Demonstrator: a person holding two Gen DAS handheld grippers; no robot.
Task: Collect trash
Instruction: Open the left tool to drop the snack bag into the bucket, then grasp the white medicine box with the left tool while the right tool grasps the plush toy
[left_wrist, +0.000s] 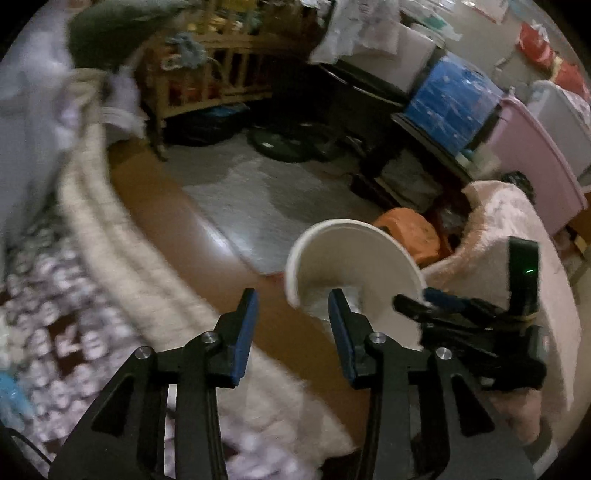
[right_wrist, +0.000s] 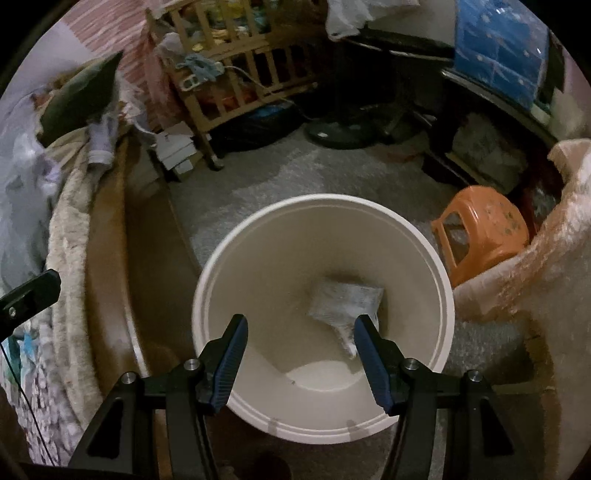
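Looking down: both grippers tilt toward a dim, cluttered bedroom floor.
Surroundings: grey rug (right_wrist: 258, 184) under the bucket; wooden crib (right_wrist: 236, 74) at 12 o'clock, dark fan base (right_wrist: 340, 134) just right of it; orange stool (right_wrist: 480, 236) at 2 o'clock of the bucket; pink blanket (right_wrist: 535, 266) at 3 o'clock; bed edge with fuzzy cream blanket (right_wrist: 70, 229) at 9 o'clock; blue box (left_wrist: 450, 99) and pink bin (left_wrist: 532, 155) at 1 to 2 o'clock in the left view.
In the way: nothing lies between the right gripper's fingers and the bucket's mouth.
Bucket (right_wrist: 321, 317): white, round, open top, tilted toward the camera in the left view.
Trash (right_wrist: 345, 301): crumpled grey-white wrapper, lying inside the bucket near its bottom, at 1 o'clock of centre.
Left gripper (left_wrist: 291, 317): jaws apart, nothing between them; bucket at its 1 o'clock.
Right gripper (right_wrist: 299, 339): jaws apart and straddling the near rim; whether the pads press the wall cannot be told.
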